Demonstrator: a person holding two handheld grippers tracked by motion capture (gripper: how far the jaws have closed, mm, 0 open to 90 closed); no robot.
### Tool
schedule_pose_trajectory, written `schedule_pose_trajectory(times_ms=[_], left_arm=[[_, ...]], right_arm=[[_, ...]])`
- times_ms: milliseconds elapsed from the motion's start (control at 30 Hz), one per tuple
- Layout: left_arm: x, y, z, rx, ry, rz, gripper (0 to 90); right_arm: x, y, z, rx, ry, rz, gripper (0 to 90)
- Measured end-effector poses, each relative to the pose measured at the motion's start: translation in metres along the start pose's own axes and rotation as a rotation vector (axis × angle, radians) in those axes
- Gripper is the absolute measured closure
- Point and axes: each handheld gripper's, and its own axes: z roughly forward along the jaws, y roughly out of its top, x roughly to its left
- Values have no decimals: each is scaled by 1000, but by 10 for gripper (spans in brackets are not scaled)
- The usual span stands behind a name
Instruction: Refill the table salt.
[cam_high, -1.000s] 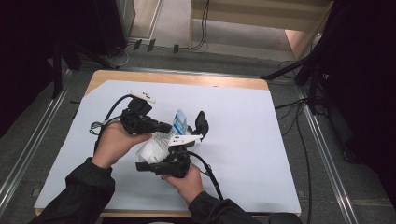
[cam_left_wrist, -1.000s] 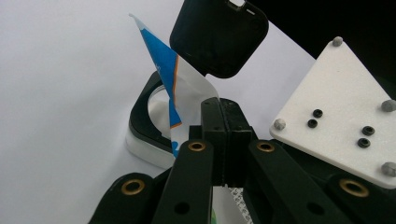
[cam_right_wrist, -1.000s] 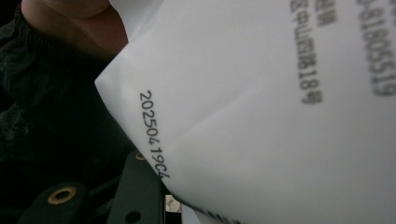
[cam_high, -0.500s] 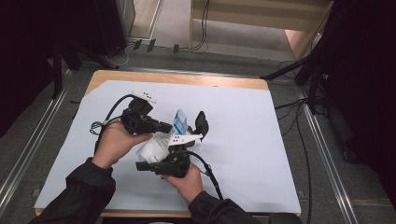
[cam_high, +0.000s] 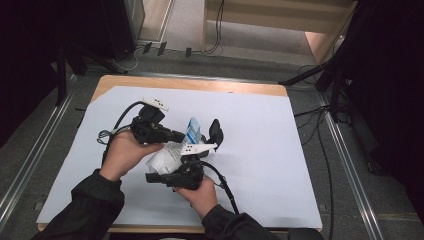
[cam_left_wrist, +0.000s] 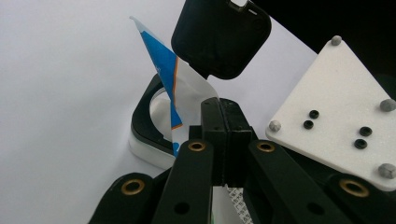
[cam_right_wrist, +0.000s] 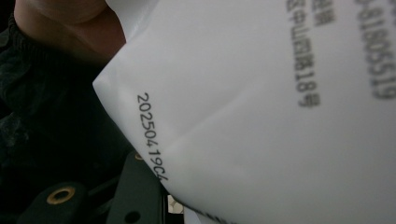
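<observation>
A white plastic pouch with a blue-and-orange printed end is held above the middle of the white-covered table, between the person's two hands. Its blue end stands upward, and its white printed back lies right in front of the right tool's camera, with a date code and small text readable on it. The left tool has its jaws pressed together on the pouch, the thin film pinched between the black pads just below the blue end. The right tool, held in the right hand nearer the person, has its jaws spread partway around the pouch's body; one black jaw tip rises beyond the blue end, but whether the pads press on the pouch I cannot tell. The left hand holds its tool level, pointing toward the pouch. Cables trail from both tools across the table.
</observation>
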Motion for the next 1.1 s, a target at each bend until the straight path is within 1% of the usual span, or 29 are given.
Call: schedule_pose_trajectory(times_ms=[500, 633, 733, 833, 900, 1100], left_arm=[[0, 0, 1, 4, 3, 4, 900], [1, 0, 1, 2, -2, 0, 900], [2, 0, 0, -3, -1, -3, 900], [1, 0, 0, -3, -3, 0, 900], [1, 0, 0, -2, -2, 1, 900], [1, 0, 1, 2, 0, 0, 900]], right_arm=[[-1, 0, 0, 0, 0, 5, 627], [-1, 0, 0, 0, 10, 9, 627], [-2, 0, -1, -5, 24, 24, 626], [-1, 0, -1, -3, 18, 21, 624], [0, 0, -1, 0, 4, 13, 617], [1, 0, 0, 13, -23, -5, 576]])
